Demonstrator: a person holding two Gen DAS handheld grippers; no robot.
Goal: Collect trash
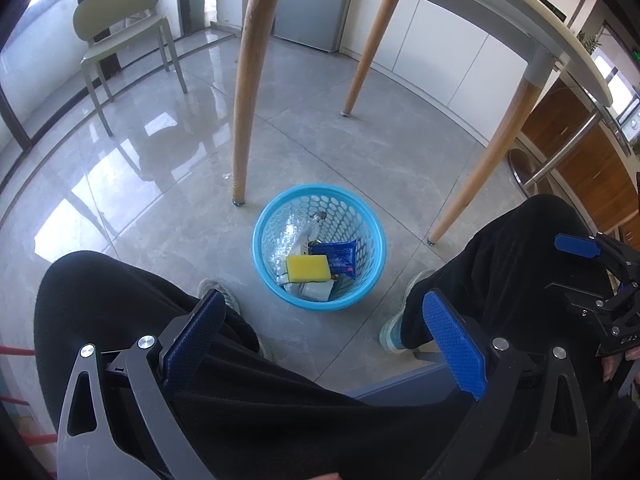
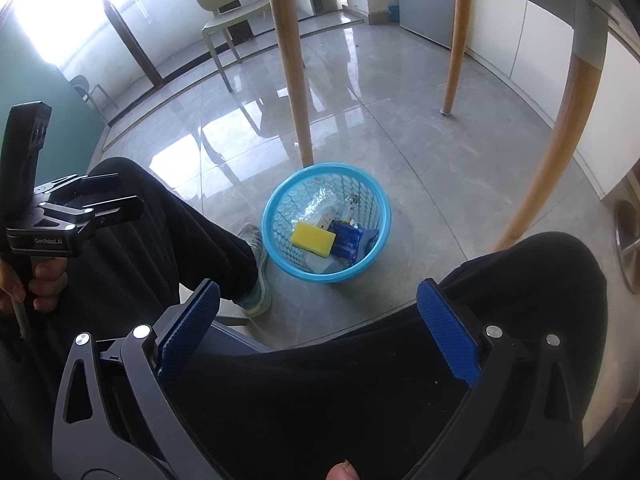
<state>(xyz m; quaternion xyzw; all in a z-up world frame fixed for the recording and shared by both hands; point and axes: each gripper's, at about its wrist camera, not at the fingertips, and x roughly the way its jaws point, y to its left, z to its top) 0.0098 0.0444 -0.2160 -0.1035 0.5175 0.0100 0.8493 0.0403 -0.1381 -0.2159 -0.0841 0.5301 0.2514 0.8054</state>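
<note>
1. On the floor [image 1: 168, 184], between the seated person's shoes, a blue basket [image 1: 319, 303] is standing upright beside a table leg [image 1: 247, 92].
2. Lying inside the basket are a yellow sponge [image 1: 307, 269], a blue wrapper [image 1: 335, 257], crumpled clear plastic [image 1: 289, 236] and some pale items underneath that are too hidden to identify.
3. Left gripper [image 1: 320, 344] is hanging released above the person's lap, its 2 blue pads spread wide and grasping nothing.
4. Right gripper [image 2: 318, 330] is likewise hovering released over the lap, its pads wide apart with nothing between them.
5. Both grippers are pointing down toward the basket, well apart from it.
6. Each wrist view is showing the other gripper off to the side, held in a hand [image 2: 38, 280].
7. A green chair [image 1: 120, 28] is standing well behind the table.
</note>
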